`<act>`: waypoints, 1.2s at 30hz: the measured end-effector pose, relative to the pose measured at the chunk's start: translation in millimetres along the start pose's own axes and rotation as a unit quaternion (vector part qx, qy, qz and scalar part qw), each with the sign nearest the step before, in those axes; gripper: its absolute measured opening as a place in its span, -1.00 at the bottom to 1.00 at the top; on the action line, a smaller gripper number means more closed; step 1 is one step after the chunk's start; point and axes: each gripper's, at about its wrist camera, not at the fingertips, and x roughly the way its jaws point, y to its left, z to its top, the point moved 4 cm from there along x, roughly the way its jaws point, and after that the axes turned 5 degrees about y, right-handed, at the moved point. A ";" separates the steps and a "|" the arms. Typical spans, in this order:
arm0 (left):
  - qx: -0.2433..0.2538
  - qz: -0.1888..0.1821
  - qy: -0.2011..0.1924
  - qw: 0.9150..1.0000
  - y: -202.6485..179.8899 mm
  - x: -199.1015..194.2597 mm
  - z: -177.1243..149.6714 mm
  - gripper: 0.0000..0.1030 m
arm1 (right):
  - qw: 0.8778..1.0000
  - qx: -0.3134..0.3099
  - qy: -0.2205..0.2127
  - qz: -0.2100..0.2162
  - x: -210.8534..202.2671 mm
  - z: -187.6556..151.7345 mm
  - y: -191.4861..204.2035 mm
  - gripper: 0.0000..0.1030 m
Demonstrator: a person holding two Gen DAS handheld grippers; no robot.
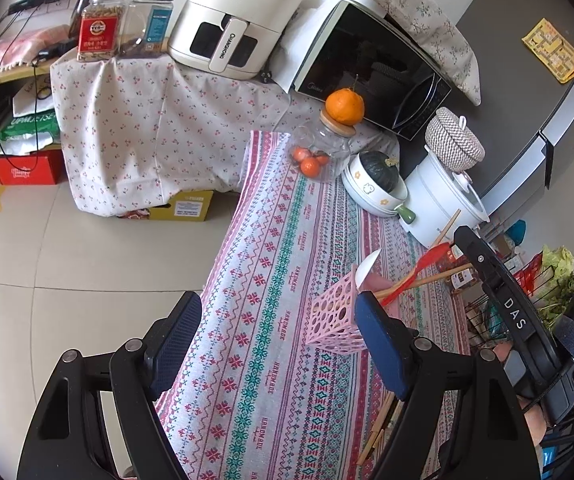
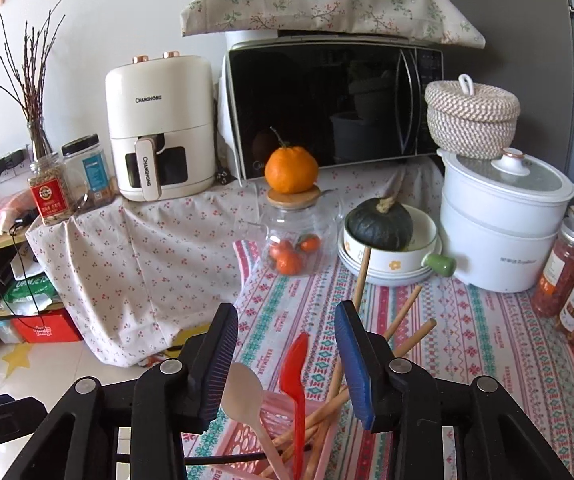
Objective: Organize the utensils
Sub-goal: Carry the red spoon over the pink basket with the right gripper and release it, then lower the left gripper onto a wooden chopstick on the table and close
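A pink perforated utensil holder (image 1: 333, 316) stands on the patterned tablecloth. It holds a red spoon (image 1: 415, 272), a pale spoon (image 1: 367, 270) and wooden chopsticks (image 1: 439, 276). My left gripper (image 1: 275, 344) is open and empty, left of and below the holder. More wooden chopsticks (image 1: 379, 428) lie on the cloth by its right finger. In the right wrist view my right gripper (image 2: 287, 360) is open just above the holder (image 2: 247, 436), with the red spoon (image 2: 295, 376), pale spoon (image 2: 243, 396) and chopsticks (image 2: 403, 320) sticking up between and beside its fingers.
Behind stand a glass jar (image 2: 295, 236) with an orange (image 2: 291, 170) on its lid, a bowl (image 2: 419, 252) with a dark squash, a white steamer pot (image 2: 503, 224), a microwave (image 2: 327, 108), an air fryer (image 2: 159, 128) and spice jars (image 2: 563, 272). The table's left edge (image 1: 223, 264) drops to the floor.
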 end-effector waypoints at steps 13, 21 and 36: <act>0.071 -0.003 -0.038 0.997 -49.4 -43.7 -26.7 0.58 | 0.998 0.043 -0.019 -0.039 -83.1 -14.0 -48.6 0.81; 0.147 -0.014 0.002 0.989 -96.8 -39.4 -70.6 0.64 | 0.994 0.075 0.016 -0.076 -111.1 -39.4 -99.9 0.97; 0.246 0.035 0.110 0.962 -171.1 49.4 -128.7 0.72 | 0.968 0.134 0.173 -0.122 -86.5 -112.9 -185.1 0.99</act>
